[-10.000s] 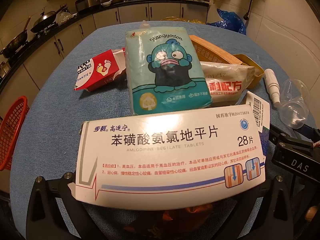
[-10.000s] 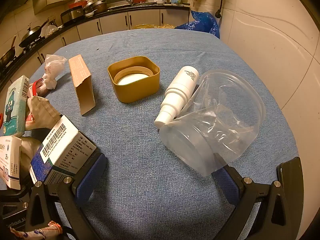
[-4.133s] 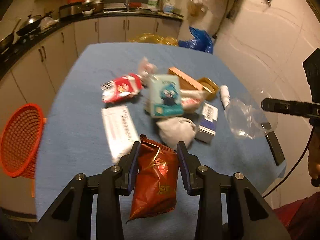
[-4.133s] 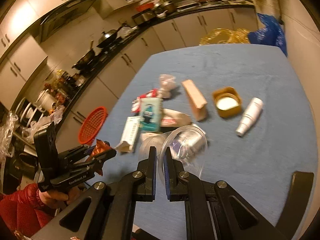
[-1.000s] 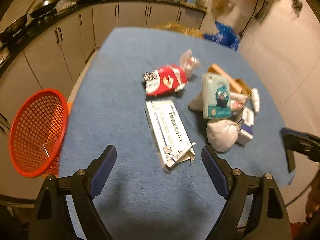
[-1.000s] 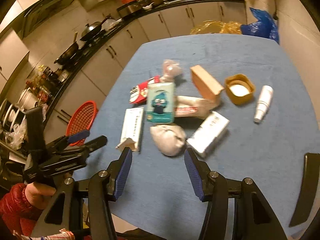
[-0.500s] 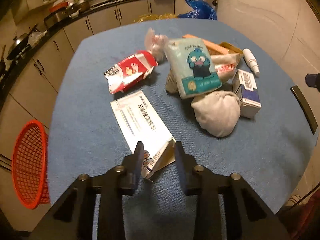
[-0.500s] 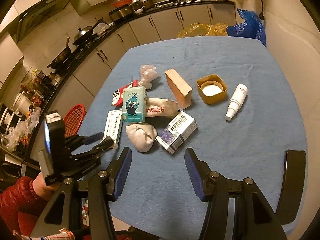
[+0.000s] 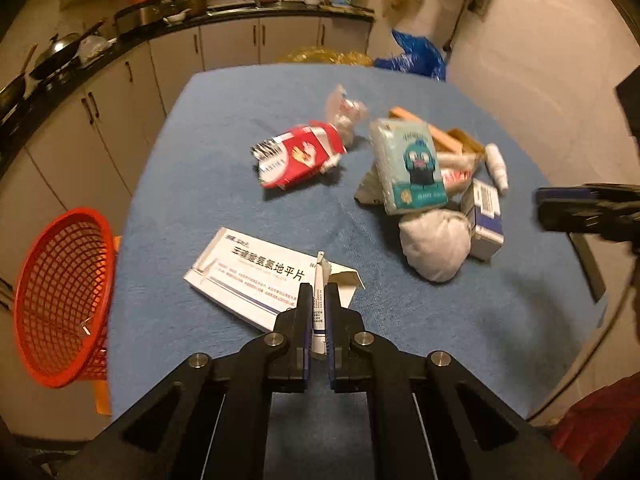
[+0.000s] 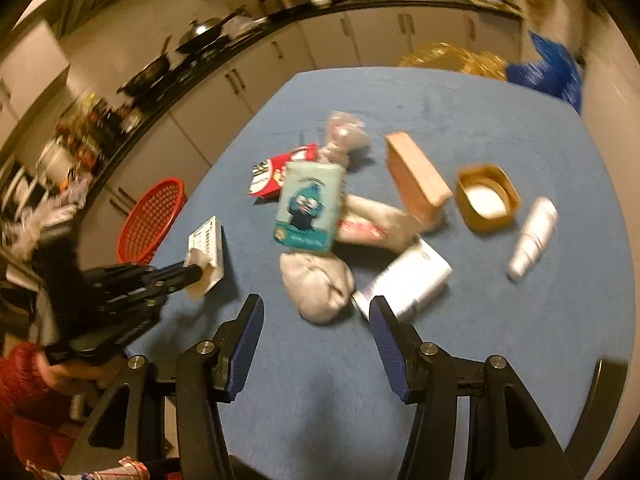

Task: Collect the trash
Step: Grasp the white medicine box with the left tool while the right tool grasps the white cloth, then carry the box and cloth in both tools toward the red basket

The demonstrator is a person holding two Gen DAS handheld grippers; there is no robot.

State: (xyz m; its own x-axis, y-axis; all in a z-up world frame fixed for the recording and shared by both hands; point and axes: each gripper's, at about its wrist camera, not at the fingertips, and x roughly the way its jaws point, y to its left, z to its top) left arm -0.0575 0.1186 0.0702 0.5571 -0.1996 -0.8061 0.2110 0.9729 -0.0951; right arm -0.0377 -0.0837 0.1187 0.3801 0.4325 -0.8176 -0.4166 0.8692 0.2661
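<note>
The left tongs (image 9: 319,312) are closed on the torn end flap of the white tablet box (image 9: 256,276), which lies flat on the blue table (image 9: 208,160) near its near-left edge, the rest of the box stretching away to the left of the pads. Just past that left edge stands the red mesh basket (image 9: 60,300), lower than the tabletop and apart from the box. Bare cloth runs along the whole near edge and up the left side.

The right tongs (image 10: 316,324) are open and hold nothing, poised above the near edge; right ahead of their gap lies the grey wad (image 10: 316,284), with the white-and-blue carton (image 10: 404,284) touching it on the right. Beyond those sit the teal tissue pack (image 10: 310,204), the red-and-white packet (image 10: 272,176), a crumpled clear wrapper (image 10: 344,132) and a brown carton (image 10: 416,176), bunched mid-table. Toward the right edge are the yellow lid (image 10: 486,198) and the white spray bottle (image 10: 532,236), apart from each other. The far half of the table is open.
</note>
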